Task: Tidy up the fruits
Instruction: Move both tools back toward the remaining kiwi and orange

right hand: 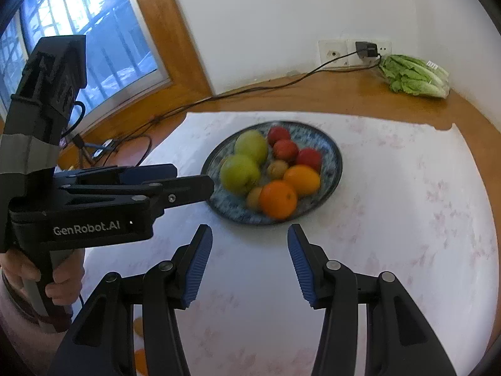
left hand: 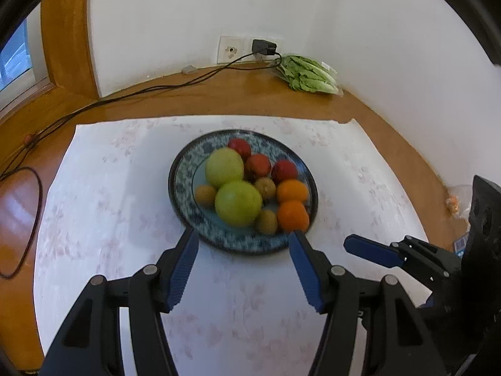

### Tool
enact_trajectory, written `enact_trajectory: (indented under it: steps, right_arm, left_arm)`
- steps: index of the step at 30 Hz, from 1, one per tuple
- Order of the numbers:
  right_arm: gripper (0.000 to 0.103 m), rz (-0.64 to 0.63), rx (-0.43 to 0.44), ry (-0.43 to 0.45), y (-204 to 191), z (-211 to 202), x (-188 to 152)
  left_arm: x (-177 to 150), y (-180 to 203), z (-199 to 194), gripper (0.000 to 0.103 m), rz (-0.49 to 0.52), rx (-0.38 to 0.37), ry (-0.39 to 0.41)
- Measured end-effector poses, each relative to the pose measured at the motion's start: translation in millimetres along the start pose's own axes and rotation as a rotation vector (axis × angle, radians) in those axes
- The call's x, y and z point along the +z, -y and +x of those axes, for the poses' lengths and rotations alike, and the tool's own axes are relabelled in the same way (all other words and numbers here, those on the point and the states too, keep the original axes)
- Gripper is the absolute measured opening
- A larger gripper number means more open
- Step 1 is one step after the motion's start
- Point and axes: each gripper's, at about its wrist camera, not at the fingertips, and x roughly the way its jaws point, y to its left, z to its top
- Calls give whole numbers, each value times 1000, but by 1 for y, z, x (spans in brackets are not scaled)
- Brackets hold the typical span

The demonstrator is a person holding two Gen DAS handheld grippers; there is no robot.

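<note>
While both grippers hang above the white cloth (left hand: pixel 103 188), the blue patterned plate (left hand: pixel 181 185) sits just ahead of their fingertips, on the cloth, holding all the fruit. Contents: two green apples (left hand: pixel 238 203) toward the left gripper's side, touching each other; three red fruits (left hand: pixel 284 170) in a row along the far rim; two oranges (left hand: pixel 292 216) at the near right, side by side; three small brown kiwis (left hand: pixel 267 221) tucked between and beside the larger fruit.

Left gripper (left hand: pixel 244 241): jaws partly open, nothing between them, tips just short of the plate's near rim. Right gripper (right hand: pixel 250 235): jaws partly open, empty, also just short of the near rim. In the right wrist view the left gripper's body reaches toward the plate's left edge, with a hand (right hand: pixel 62 282) on its handle.

Beyond the plate, on the wooden counter (left hand: pixel 219 100), a bagged lettuce (left hand: pixel 308 76) lies at the far right by the wall; a black cable (left hand: pixel 150 89) runs from a wall socket (left hand: pixel 247 48) off to the left.
</note>
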Motion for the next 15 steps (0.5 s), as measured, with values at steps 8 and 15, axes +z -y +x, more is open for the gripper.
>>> enact_trajectory:
  steps: [8, 15]
  right_arm:
    - [51, -8, 36, -43, -11, -13, -27]
    - [51, -41, 60, -62, -26, -26, -44]
  left_arm:
    - [-31, 2, -25, 63, -2, 1, -13]
    - [-54, -2, -38, 63, -16, -7, -32]
